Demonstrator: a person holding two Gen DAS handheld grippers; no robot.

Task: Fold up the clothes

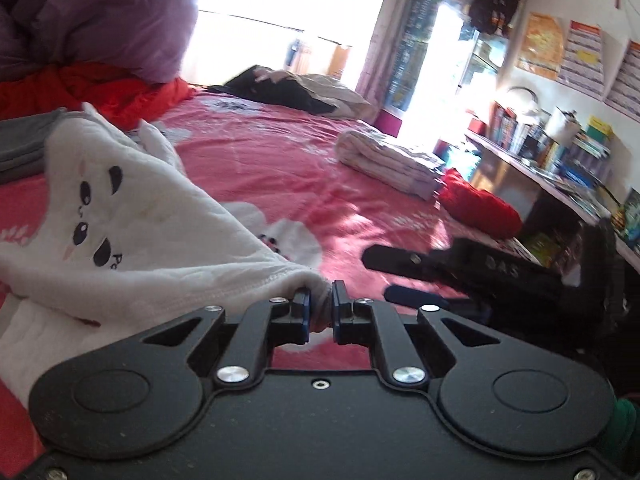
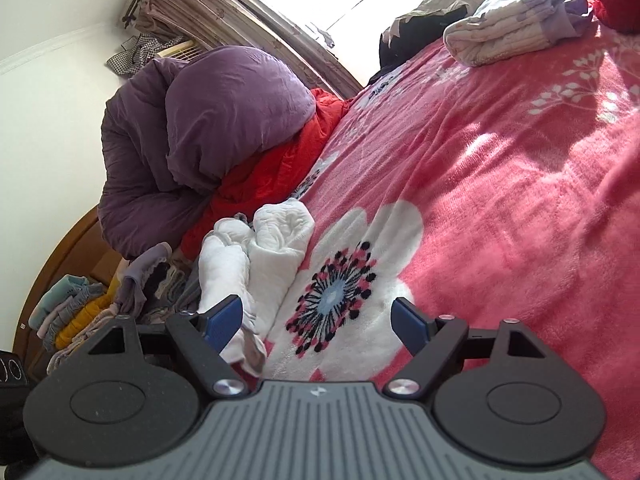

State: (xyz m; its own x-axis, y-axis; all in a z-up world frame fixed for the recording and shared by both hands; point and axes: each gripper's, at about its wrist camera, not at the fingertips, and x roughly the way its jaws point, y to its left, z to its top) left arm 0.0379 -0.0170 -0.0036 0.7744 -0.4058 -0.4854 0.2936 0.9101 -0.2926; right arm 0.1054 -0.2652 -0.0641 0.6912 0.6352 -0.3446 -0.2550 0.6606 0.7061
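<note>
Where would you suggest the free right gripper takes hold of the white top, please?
On a loose hemmed edge of the white top, away from the corner that the left gripper already pinches. Come in low from the open blanket side. The cloth fans out slack from that pinch, so a second hold further along the edge should spread it flat. The right gripper is empty.

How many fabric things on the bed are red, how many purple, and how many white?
Red: 2, the red quilt under the purple bundle and the red garment by the bed edge.
Purple: 1, the purple bundle.
White: 2, the white garment with faces pinched in the left hand-held gripper, and the white roll.
Total: 5
</note>
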